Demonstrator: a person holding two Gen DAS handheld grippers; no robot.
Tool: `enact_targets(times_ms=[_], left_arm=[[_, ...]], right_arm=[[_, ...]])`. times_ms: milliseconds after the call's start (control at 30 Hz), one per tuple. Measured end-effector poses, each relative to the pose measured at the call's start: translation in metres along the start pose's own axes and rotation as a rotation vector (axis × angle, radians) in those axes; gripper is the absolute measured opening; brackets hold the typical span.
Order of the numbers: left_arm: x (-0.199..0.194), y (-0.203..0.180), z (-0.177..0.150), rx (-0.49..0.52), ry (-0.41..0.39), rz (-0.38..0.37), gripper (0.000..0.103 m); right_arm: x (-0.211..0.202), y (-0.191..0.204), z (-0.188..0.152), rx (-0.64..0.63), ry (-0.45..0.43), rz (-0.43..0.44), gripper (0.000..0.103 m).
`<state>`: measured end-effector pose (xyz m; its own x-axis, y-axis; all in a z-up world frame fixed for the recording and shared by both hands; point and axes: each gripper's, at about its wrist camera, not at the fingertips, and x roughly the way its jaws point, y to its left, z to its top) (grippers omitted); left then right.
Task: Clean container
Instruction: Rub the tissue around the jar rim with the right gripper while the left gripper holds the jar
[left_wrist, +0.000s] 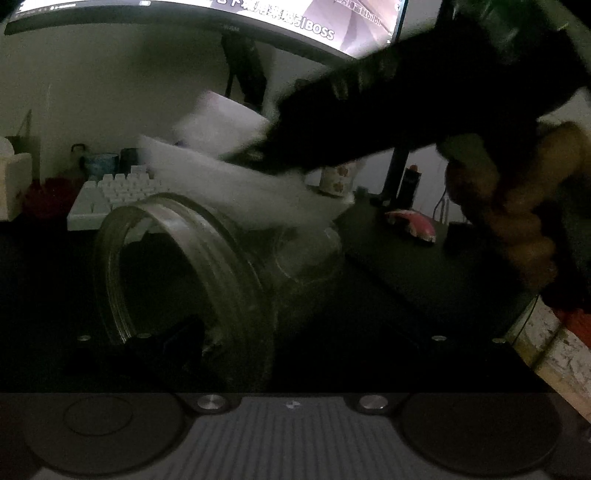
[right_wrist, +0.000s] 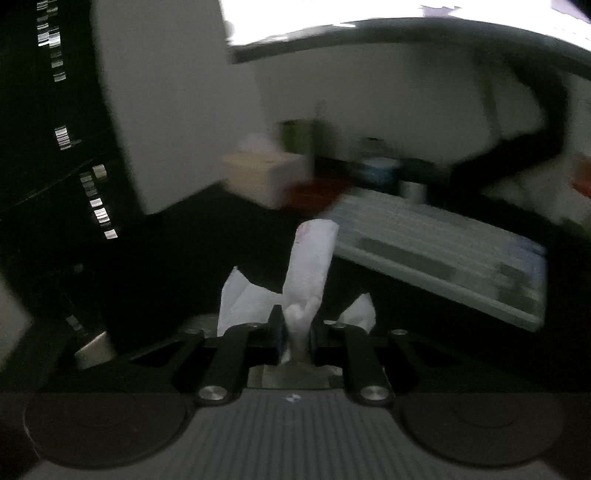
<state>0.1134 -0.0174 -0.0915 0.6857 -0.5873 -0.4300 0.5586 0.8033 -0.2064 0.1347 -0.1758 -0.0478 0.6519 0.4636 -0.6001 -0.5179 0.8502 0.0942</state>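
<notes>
From the left wrist, a clear glass jar (left_wrist: 192, 280) lies tilted on its side close to the camera, its wide threaded mouth turned toward the lower left. The left gripper (left_wrist: 177, 343) reaches it from below: a dark finger sits at the rim near the mouth, and the jar looks held there, though the dim light hides the pads, so I cannot tell for certain how the jaws stand. Across the upper right comes the right gripper (left_wrist: 258, 151), black and blurred, carrying a white tissue (left_wrist: 236, 177) that drapes just over the top of the jar's body. The person's hand (left_wrist: 509, 199) grips its handle at the right edge. Behind are a white keyboard (left_wrist: 110, 192) and a monitor (left_wrist: 221, 22) on the dark desk (left_wrist: 424, 266).

From the right wrist, the jaws stand narrow, pinched on the tissue (right_wrist: 306, 280), which bunches between the pads and sticks up in a twisted roll with flaps at either side. The jar does not show here; only the keyboard (right_wrist: 443, 258) and a blurred box (right_wrist: 266, 177) beyond.

As I judge it, the wiping is in hand on the outside of the glass; the inside looks not yet reached. Only the left view shows tissue against jar; only the right view confirms the grip on the tissue.
</notes>
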Motion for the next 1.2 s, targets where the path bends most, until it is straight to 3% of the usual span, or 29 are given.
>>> enact_targets(times_ms=[100,167,300,367,433,533,700,833,900,1100,1200], left_arm=[[0.001,-0.005,0.000,0.006,0.000,0.011,0.103],[0.002,-0.009,0.000,0.016,-0.002,0.016,0.103],[0.008,-0.007,0.001,0.038,-0.003,0.016,0.103],[0.008,-0.010,-0.001,0.057,-0.003,0.023,0.103],[0.007,-0.011,-0.001,0.056,-0.001,0.030,0.103],[0.005,-0.010,0.001,0.036,0.002,0.039,0.103],[0.003,-0.004,0.003,-0.005,-0.010,0.033,0.103],[-0.002,-0.003,0.003,-0.034,-0.020,0.018,0.103],[-0.003,-0.001,0.004,-0.041,-0.021,0.028,0.103],[0.008,0.010,0.007,-0.061,-0.044,0.069,0.103],[0.009,0.014,0.008,-0.054,-0.045,0.068,0.103]], right_arm=[[0.000,-0.023,-0.002,0.070,0.001,-0.159,0.015],[-0.004,-0.014,-0.004,0.057,-0.022,-0.116,0.015],[-0.011,0.029,-0.009,-0.050,-0.060,0.081,0.015],[-0.011,0.035,-0.009,-0.068,-0.061,0.100,0.015],[-0.011,0.025,-0.009,-0.064,-0.064,0.070,0.015],[-0.009,-0.010,-0.008,0.030,-0.055,-0.067,0.017],[-0.012,-0.012,-0.008,0.083,-0.068,-0.084,0.017],[-0.016,0.036,-0.012,-0.061,-0.095,0.053,0.017],[-0.018,0.040,-0.012,-0.077,-0.091,0.059,0.016],[-0.014,-0.008,-0.010,0.076,-0.095,-0.114,0.016],[-0.011,0.003,-0.011,0.048,-0.112,-0.066,0.014]])
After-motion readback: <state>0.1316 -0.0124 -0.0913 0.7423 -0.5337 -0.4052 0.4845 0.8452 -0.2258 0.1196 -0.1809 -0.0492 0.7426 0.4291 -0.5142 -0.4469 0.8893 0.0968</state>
